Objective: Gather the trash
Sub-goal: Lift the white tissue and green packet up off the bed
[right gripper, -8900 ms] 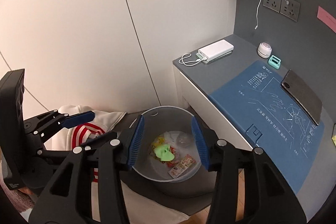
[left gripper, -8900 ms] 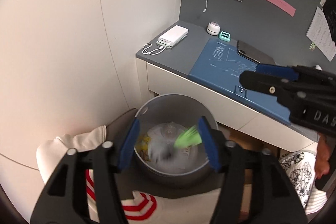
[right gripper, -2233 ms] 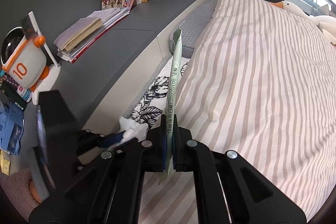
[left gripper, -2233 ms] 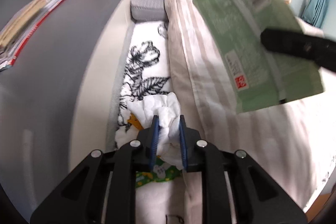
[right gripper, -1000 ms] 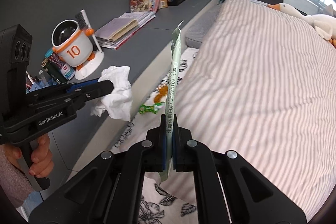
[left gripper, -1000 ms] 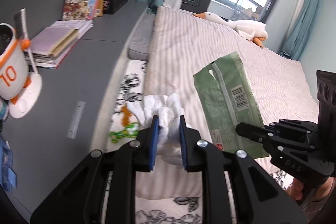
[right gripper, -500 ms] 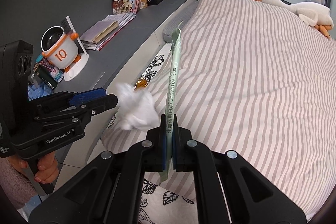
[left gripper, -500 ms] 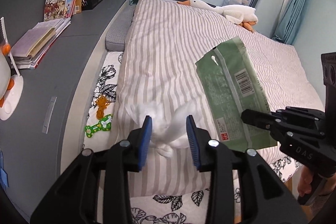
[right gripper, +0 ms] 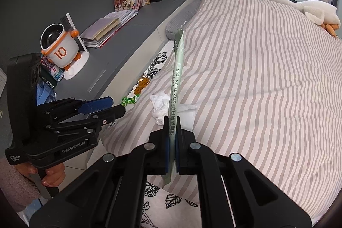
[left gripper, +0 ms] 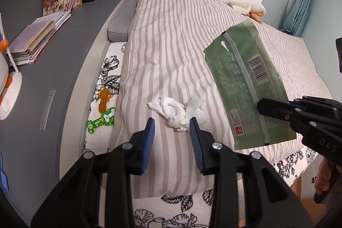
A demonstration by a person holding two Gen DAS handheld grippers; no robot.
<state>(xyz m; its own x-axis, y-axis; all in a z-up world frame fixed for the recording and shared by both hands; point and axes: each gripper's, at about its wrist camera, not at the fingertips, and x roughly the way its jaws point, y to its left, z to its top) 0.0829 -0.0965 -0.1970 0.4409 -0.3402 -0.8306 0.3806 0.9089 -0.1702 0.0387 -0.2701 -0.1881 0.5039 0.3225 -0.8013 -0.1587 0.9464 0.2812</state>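
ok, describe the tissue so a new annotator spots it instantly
Start at the beige-and-white striped duvet covering the bed. Near its front-left edge, just beyond the left gripper and its open jaws, lies a crumpled white paper tissue. Unlike the flat green bone-shaped wrapper beside the duvet, it is wadded and plain white.

Two grippers were seen: the left gripper (left gripper: 172,127) and the right gripper (right gripper: 172,138). One green wrapper (left gripper: 248,87) and one crumpled white tissue (left gripper: 176,110) were counted. One striped blanket (left gripper: 175,40), one grey pillow (left gripper: 119,25) and one plush goose (left gripper: 230,1) were seen. One green bone-shaped toy (left gripper: 101,120), one orange cord (left gripper: 104,97) and one white-and-orange cup-shaped gadget (right gripper: 61,50) were noted.
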